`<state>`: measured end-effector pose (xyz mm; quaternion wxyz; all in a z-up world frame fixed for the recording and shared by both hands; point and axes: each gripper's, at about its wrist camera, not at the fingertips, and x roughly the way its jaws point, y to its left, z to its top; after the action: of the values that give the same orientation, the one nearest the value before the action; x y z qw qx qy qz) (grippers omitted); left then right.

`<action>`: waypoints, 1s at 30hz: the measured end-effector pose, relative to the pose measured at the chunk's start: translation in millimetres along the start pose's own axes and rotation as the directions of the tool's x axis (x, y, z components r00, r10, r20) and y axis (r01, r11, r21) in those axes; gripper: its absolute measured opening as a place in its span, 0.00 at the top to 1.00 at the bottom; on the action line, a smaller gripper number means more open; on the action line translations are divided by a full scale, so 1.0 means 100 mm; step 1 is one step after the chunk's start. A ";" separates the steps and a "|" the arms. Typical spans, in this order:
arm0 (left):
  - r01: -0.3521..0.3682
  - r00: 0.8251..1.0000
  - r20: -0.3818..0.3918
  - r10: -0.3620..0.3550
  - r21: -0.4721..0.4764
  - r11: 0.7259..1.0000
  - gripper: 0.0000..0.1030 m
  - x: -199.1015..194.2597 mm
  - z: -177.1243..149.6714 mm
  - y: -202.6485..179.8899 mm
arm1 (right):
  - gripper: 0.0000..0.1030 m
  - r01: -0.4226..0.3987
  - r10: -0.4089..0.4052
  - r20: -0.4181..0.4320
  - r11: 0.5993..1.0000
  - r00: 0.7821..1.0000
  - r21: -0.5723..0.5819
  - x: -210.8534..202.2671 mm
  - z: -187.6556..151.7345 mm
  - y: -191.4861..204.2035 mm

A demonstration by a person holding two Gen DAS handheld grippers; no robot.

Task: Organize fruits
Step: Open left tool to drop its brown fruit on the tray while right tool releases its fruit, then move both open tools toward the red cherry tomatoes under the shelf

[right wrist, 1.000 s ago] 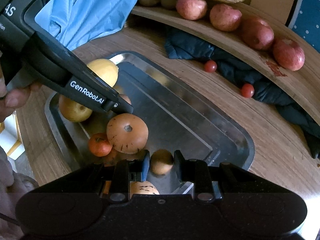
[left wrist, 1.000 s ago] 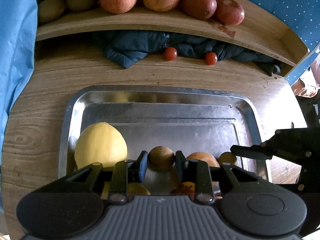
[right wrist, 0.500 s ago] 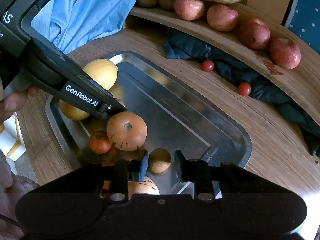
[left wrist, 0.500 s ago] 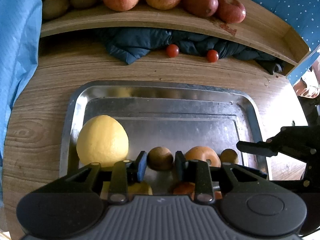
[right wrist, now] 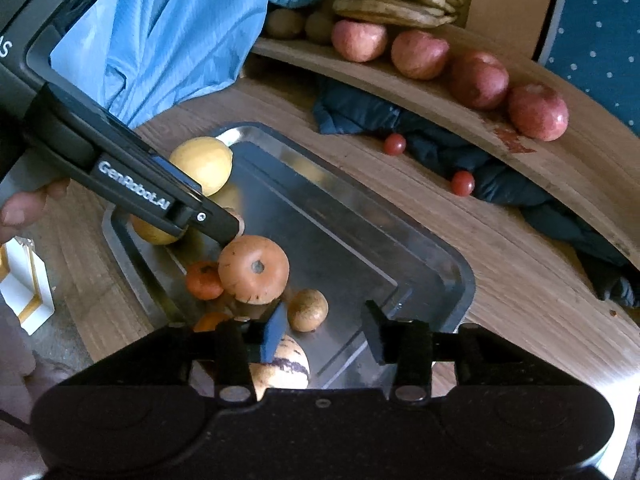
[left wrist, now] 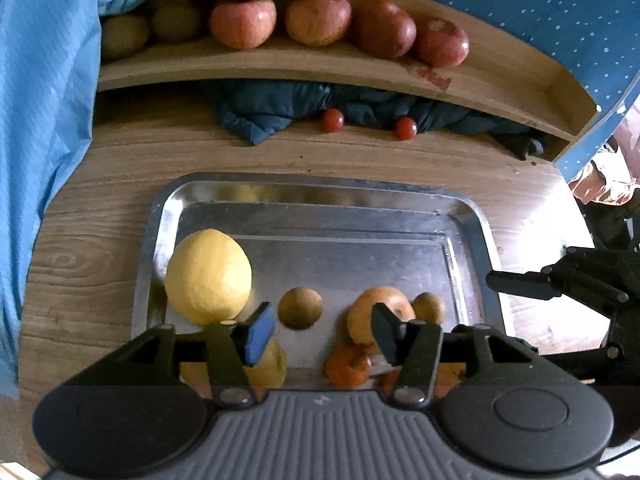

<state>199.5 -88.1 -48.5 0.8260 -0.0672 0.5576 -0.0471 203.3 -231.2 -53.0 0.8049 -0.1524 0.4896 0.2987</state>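
Left gripper hovering jaws apart, brown kiwi sitting free on metal tray; right gripper hanging apart, empty, beside small fruit.

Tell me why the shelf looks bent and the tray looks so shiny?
Left wrist view: the fisheye lens bows the straight wooden shelf and darkens the corners; the metal tray mirrors the yellow fruit. Right wrist view: same curving, daylight glare whitens the table at lower right.
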 end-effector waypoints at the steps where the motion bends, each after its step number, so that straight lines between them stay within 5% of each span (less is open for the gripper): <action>1: 0.004 1.000 0.004 -0.004 0.003 1.000 0.35 -0.04 -0.01 0.00 | 0.53 0.000 0.000 0.003 1.000 1.000 0.000 -0.03 -0.01 0.00; 4: 0.021 1.000 0.005 -0.021 0.010 1.000 0.21 -0.13 -0.05 0.00 | 0.48 -0.001 0.001 0.010 1.000 1.000 0.005 -0.10 -0.04 -0.02; 13: 0.036 0.999 -0.016 -0.036 0.002 0.999 0.04 -0.43 -0.27 0.18 | 0.20 -0.034 0.034 0.014 0.999 0.999 0.024 -0.26 -0.12 -0.05; 20: -0.010 0.997 -0.077 0.012 0.028 1.000 0.00 -0.46 -0.39 0.30 | 0.07 -0.074 0.075 -0.025 0.997 0.997 0.016 -0.29 -0.18 0.05; 30: -0.101 0.981 -0.156 0.114 0.086 0.991 0.00 -0.39 -0.46 0.51 | 0.03 -0.043 0.044 -0.109 0.999 0.993 0.010 -0.20 -0.20 0.20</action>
<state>142.5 -34.5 -38.4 0.7817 -0.0008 0.6230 -0.0294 169.6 -233.3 -44.3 0.7709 -0.1546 0.5372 0.3054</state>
